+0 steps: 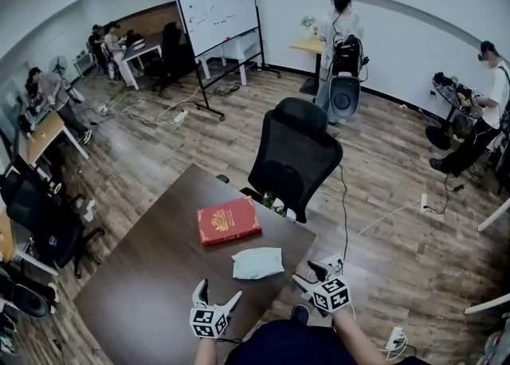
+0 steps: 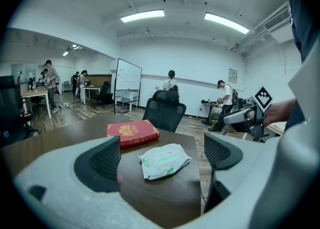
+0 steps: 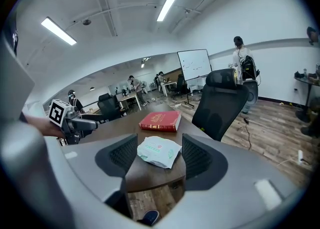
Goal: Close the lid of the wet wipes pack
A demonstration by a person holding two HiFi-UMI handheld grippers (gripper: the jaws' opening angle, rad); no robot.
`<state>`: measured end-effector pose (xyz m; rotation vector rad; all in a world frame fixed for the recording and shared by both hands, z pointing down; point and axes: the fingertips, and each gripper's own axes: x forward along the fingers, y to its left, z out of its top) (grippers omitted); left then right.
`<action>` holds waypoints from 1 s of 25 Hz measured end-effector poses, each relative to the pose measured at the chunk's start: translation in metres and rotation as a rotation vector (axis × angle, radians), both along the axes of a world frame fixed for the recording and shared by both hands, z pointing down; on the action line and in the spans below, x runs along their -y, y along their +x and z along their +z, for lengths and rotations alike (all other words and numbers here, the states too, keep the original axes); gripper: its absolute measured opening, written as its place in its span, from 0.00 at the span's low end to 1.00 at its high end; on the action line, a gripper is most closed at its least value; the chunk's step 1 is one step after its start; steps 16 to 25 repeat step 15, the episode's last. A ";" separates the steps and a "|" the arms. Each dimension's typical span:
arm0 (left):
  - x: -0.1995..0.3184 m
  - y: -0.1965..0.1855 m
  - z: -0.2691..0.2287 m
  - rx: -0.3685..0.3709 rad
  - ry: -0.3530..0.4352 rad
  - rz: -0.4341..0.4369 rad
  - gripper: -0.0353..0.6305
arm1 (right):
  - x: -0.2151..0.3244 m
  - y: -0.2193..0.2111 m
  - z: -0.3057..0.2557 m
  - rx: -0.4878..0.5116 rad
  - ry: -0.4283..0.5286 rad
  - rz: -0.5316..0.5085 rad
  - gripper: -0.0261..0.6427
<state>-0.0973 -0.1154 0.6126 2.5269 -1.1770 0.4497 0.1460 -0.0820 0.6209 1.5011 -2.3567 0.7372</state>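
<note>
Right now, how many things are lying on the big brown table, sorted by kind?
Red book: 1
Wet wipes pack: 1
Total: 2

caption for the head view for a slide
Left hand-held gripper and right hand-held gripper, both open, held short of the wet wipes pack beside a red book

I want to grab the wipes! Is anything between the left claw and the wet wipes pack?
No. Only bare tabletop lies between the left claw and the wet wipes pack, as the head view shows.
</note>
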 end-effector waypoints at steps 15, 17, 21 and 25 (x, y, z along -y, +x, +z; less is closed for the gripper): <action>-0.012 -0.005 0.005 -0.020 -0.016 0.004 0.83 | -0.009 -0.004 -0.003 0.004 -0.001 -0.015 0.47; -0.012 -0.005 0.005 -0.020 -0.016 0.004 0.83 | -0.009 -0.004 -0.003 0.004 -0.001 -0.015 0.47; -0.012 -0.005 0.005 -0.020 -0.016 0.004 0.83 | -0.009 -0.004 -0.003 0.004 -0.001 -0.015 0.47; -0.012 -0.005 0.005 -0.020 -0.016 0.004 0.83 | -0.009 -0.004 -0.003 0.004 -0.001 -0.015 0.47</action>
